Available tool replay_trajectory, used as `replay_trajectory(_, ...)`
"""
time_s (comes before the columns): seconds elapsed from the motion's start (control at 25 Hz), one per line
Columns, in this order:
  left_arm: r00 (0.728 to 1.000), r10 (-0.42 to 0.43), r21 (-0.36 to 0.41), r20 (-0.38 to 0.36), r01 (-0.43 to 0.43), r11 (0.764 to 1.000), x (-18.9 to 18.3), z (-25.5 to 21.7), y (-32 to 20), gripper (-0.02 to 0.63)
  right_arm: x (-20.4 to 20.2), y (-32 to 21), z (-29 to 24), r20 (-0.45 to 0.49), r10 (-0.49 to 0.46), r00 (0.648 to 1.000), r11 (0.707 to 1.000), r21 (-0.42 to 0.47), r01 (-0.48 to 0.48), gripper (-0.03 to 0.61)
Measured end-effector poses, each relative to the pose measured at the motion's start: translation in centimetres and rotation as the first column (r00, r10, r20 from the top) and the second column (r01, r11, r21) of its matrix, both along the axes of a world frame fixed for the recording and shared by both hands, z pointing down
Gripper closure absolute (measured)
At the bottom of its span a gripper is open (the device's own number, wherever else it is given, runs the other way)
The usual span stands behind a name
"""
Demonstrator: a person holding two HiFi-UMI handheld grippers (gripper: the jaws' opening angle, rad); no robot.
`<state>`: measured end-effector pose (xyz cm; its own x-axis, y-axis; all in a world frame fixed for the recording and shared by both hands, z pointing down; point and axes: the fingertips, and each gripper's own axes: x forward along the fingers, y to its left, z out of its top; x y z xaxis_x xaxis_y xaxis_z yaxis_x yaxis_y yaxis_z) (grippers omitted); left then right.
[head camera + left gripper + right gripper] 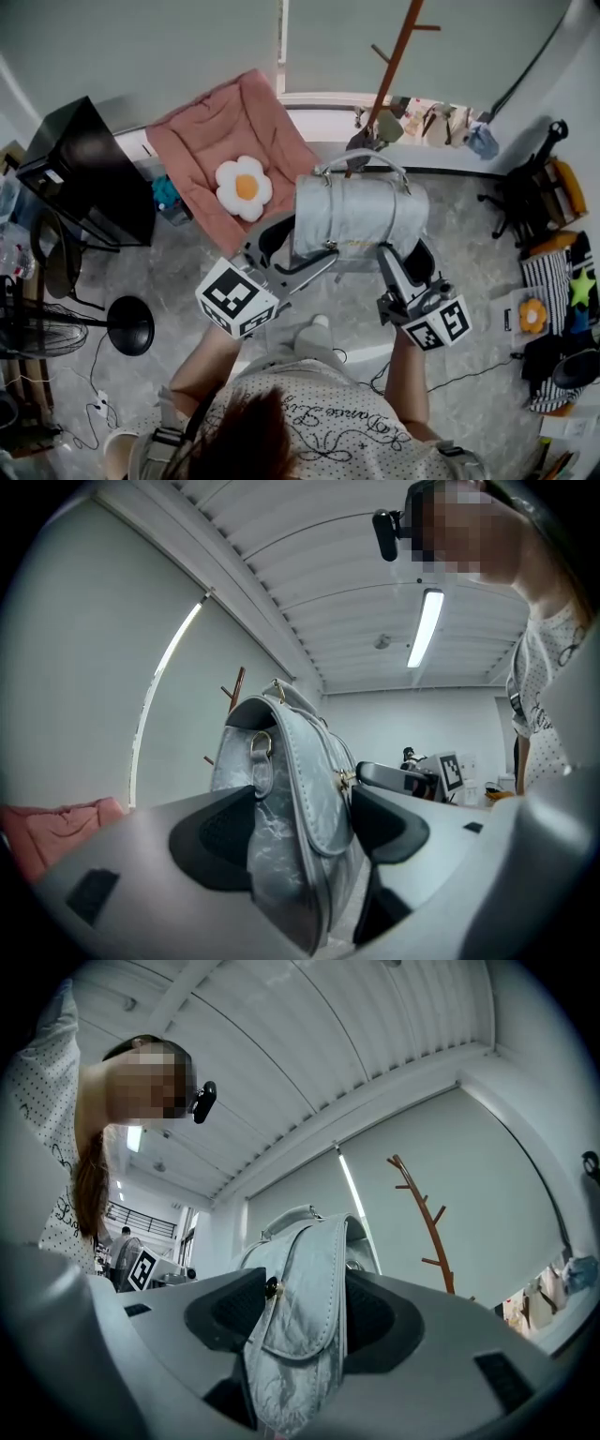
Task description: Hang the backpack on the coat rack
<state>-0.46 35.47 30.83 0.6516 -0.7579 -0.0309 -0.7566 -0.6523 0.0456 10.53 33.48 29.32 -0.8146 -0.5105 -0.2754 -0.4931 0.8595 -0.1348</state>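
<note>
Closest to me, my left gripper (302, 251) is closed on the left side of the backpack (361, 217), with the grey fabric squeezed between the two dark pads. My right gripper (398, 272) does the same on the other side, its jaws pinching the bag's edge near a front flap with a small stud. Neither gripper holds anything else.

I hold the bag in the air in front of my chest, upright and level, carried only by these two side grips. I judge that gripping low on both flanks has a purpose. It stops the bag from swinging or twisting, and it leaves the top handle (366, 159) standing free as an open arch that I can steer onto a peg.

Beyond the bag stands the coat rack (394, 61), a brown wooden pole with short pegs angling upward, set before the pale blinds. The handle points toward it, but both gripper views show the rack apart from the bag, so nothing is hooked yet. I think the bag must go higher and forward before the handle can drop over a peg.

Off to the left, a pink cushion (225, 141) with a flower pillow (245, 187) lies out of the way.
</note>
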Motion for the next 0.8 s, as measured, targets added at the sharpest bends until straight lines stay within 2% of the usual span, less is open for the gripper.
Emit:
replay_trajectory(0.48,0.995,-0.081,0.064,0.057,0.078,0.995,3.6,-3.1,-12.8,0.293,3.5,-13.2,-2.9,0.02,-0.061,0.998,0.995,0.08,0.059,0.327)
replay_trajectory(0.8,0.993,-0.112,0.073,0.024,0.11,0.991,4.3,-3.6,-18.2,0.293,4.2,-18.6,-3.2,0.024,-0.074,0.997,0.993,0.094,0.071,0.327)
